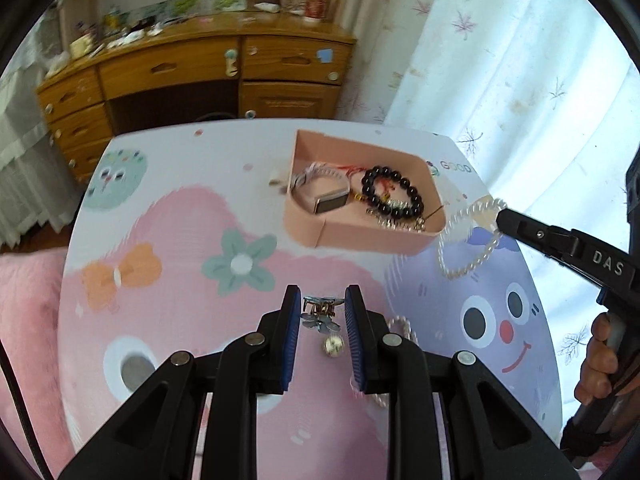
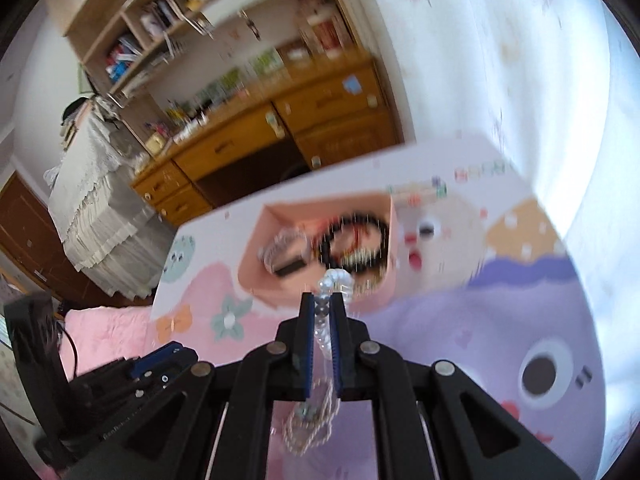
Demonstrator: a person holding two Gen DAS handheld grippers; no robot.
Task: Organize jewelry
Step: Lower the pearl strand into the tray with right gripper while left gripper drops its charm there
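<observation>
A pink open box (image 1: 416,162) sits at the table's far side and holds a black bead bracelet (image 1: 394,196) and a pink-strap watch (image 1: 324,196). My right gripper (image 1: 500,216) is shut on a white pearl bracelet (image 1: 468,248) and holds it in the air beside the box's right front corner. In the right wrist view the pearls (image 2: 325,320) sit between the jaws of the right gripper (image 2: 323,300), just short of the box (image 2: 256,248). My left gripper (image 1: 322,300) is open, its jaws on either side of a silver-blue flower hair clip (image 1: 320,312). A small gold bead (image 1: 333,346) lies close behind it.
Another pearl strand (image 1: 402,326) lies partly hidden under the left gripper's right finger. The table (image 1: 180,240) has a cartoon-print cover. Behind it stand a wooden desk (image 1: 192,72) and a white curtain (image 1: 520,60). A pink bedspread (image 1: 28,320) is at the left.
</observation>
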